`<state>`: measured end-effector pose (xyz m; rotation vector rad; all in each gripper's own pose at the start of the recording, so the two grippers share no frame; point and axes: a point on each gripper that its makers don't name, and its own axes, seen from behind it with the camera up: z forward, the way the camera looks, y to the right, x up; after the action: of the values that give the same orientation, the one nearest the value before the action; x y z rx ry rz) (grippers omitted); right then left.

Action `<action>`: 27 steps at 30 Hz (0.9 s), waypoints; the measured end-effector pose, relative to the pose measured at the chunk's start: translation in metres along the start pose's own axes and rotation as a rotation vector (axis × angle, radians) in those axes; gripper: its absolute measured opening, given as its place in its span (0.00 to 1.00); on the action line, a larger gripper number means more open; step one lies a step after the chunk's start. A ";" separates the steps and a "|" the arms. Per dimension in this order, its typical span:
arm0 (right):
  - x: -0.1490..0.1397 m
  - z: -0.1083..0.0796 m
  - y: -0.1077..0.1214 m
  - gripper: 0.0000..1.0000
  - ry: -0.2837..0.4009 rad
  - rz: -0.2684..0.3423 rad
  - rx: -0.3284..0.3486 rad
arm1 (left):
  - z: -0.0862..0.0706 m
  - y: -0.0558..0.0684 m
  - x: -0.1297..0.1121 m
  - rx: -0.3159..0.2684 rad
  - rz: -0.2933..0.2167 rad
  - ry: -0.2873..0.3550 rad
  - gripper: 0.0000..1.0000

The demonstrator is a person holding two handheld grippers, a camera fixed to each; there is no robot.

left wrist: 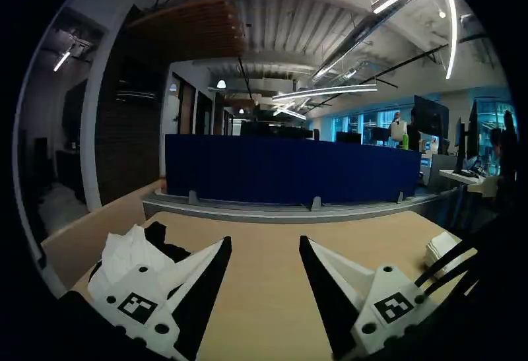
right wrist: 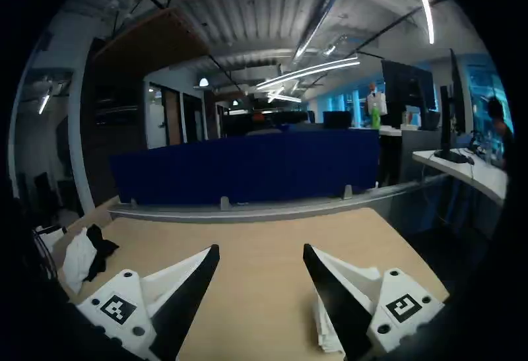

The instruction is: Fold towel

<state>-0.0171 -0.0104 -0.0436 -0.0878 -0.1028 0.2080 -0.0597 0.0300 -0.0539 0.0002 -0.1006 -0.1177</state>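
The left tool (left wrist: pixel 264 241) and the right tool (right wrist: pixel 261 249) hang spread and empty above the wooden desk (left wrist: pixel 264 308). A blue partition (left wrist: pixel 290 169) lines the desk's far edge. A crumpled white towel (left wrist: pixel 129 252) lies at the desk's left end beside a black cloth (left wrist: pixel 162 237), and folded towels (left wrist: pixel 441 245) sit stacked at its right end.

My left gripper (left wrist: pixel 264 239) has two wedge-shaped white fingers (left wrist: pixel 168 275) lined with black pads on their inner faces, each carrying a square black-and-white marker (left wrist: pixel 136 307) and a few dark screw holes. I see the right gripper (right wrist: pixel 261 247) built the same: white, black-padded, one marker per finger
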 end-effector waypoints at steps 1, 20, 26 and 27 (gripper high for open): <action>0.001 0.000 -0.001 0.98 -0.006 0.002 -0.002 | 0.001 0.001 -0.001 -0.006 0.002 0.007 0.75; -0.001 0.016 -0.021 0.98 -0.071 -0.088 -0.047 | 0.023 -0.027 -0.040 0.035 0.079 0.149 0.75; -0.016 0.025 -0.039 0.98 -0.071 -0.077 -0.026 | 0.033 -0.028 -0.069 0.029 0.058 0.171 0.75; -0.019 0.026 -0.041 0.98 -0.071 -0.072 -0.022 | 0.034 -0.028 -0.073 0.028 0.056 0.174 0.75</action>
<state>-0.0306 -0.0524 -0.0158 -0.0987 -0.1791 0.1383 -0.1388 0.0112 -0.0274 0.0357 0.0712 -0.0597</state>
